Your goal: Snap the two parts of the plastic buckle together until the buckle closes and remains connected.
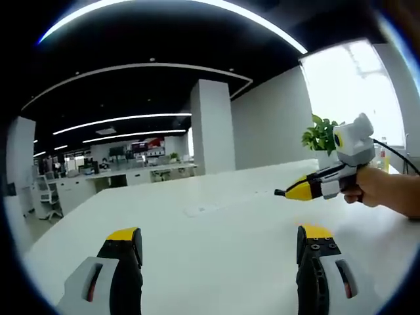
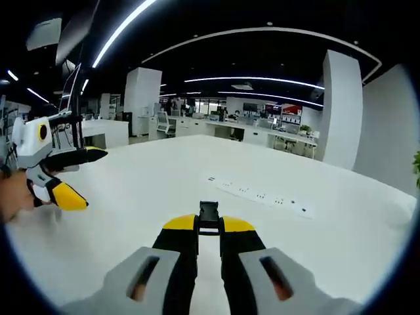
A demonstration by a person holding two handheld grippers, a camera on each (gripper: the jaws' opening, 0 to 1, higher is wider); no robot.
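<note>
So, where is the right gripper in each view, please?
Left gripper view: right gripper at the right side, held in a hand, pointing left.
Right gripper view: the gripper rises from bottom centre, jaws closed on a black buckle part.
Shared landmark: socket strip in the table.

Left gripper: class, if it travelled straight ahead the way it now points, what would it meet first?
Probably nothing at once. The left gripper is open over the bare white table; its line skims the tabletop toward a faint inset strip. The right gripper sits off to the side. Depth is uncertain.
</note>
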